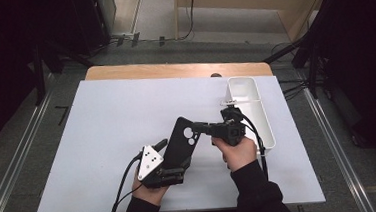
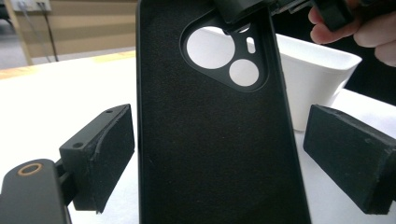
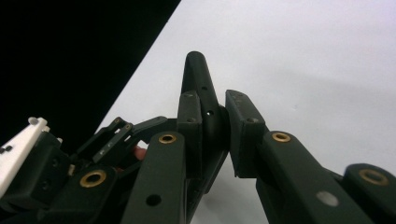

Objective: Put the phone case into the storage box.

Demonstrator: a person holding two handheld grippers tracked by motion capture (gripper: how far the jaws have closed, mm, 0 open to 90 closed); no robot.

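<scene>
A black phone case (image 1: 177, 143) with a round camera cut-out is held up over the white table. My right gripper (image 1: 200, 129) is shut on its top edge beside the cut-out; in the right gripper view both pads (image 3: 189, 122) pinch the case's rim (image 3: 201, 84). My left gripper (image 1: 175, 156) is open around the lower part of the case. In the left gripper view the case's soft inside (image 2: 210, 140) stands between the two pads (image 2: 105, 154), with a thin gap on each side. The left gripper (image 3: 109, 140) also appears low at the left in the right gripper view.
A long white bin (image 1: 250, 106) stands at the table's right, just behind the right hand (image 1: 239, 152); its wall (image 2: 317, 79) is behind the case. The white table top (image 1: 111, 116) reaches left and back. Dark floor lies beyond the table edges.
</scene>
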